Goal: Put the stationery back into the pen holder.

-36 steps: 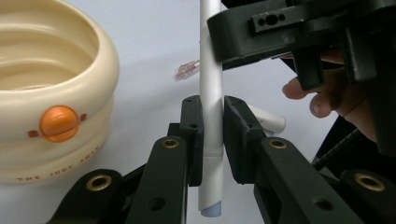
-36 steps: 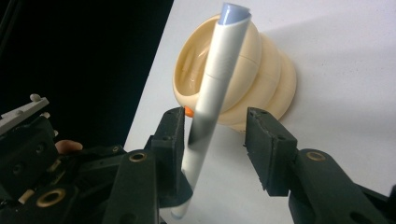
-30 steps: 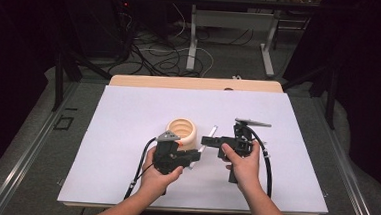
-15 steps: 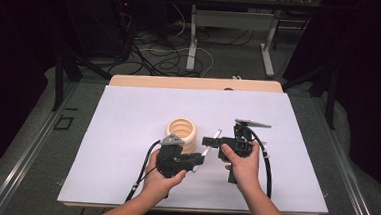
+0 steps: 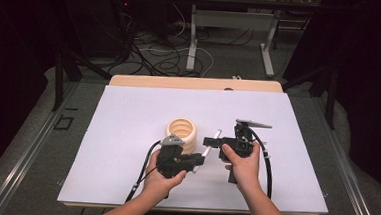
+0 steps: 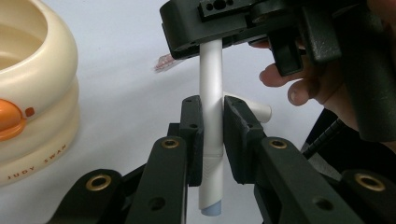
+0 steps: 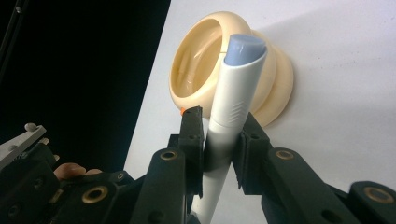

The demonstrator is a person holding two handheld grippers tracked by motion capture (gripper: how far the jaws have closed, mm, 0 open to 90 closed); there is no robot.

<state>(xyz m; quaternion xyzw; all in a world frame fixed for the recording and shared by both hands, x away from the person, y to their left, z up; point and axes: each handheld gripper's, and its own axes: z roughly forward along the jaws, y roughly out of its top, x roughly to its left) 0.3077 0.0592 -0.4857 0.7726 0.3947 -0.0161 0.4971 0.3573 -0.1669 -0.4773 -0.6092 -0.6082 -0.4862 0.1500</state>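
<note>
A white marker [image 5: 207,149] with a pale blue end [image 7: 245,48] hangs above the white table between my two grippers. My left gripper [image 5: 199,160] points right and is shut on the marker [image 6: 211,116], whose blue tip sticks out below the jaws. My right gripper [image 5: 208,140] points left; its jaws have just been closing and now clamp the marker [image 7: 224,135] below its ribbed part. In the left gripper view the right gripper [image 6: 212,44] sits on the marker's far end. A cream ribbed cup [image 5: 182,132] stands just left of both.
The cream cup [image 6: 32,93] bears an orange mark and lettering on its side; its open mouth [image 7: 198,70] faces the right gripper view. A white sheet [image 5: 127,133] covers the table. Behind its wooden far edge [image 5: 195,82] lie a dark floor, cables and table legs.
The right gripper's jaws have drawn in onto the marker. Both hands and the cup stay where they were.
</note>
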